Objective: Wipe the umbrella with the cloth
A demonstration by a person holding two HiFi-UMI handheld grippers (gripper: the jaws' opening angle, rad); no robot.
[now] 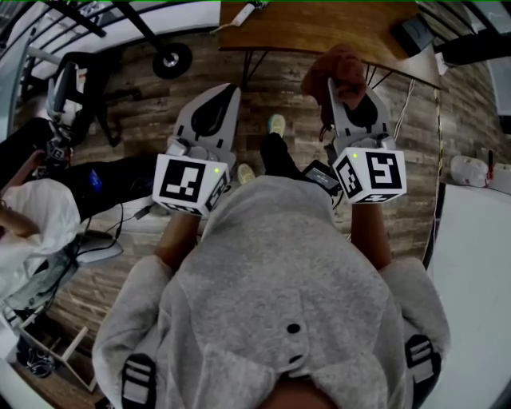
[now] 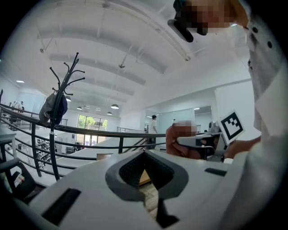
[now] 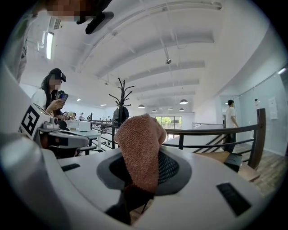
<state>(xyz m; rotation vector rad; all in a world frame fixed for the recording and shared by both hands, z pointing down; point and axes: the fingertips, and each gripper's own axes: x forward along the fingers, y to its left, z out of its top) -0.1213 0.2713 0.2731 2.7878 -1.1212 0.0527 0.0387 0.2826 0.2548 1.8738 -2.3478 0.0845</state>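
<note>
Jaws, right gripper (image 3: 140,156): on cloth (image 3: 138,132)

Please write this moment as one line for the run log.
left gripper: shut, empty | right gripper: shut on cloth | umbrella: not in view | wiping: not under way

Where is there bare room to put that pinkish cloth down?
For the cloth, the wooden tabletop ahead looks mostly bare, between a white item at its far edge and a dark box at its right end. The white surface at right is bare too. The left is crowded: chair, cables, another person.
</note>
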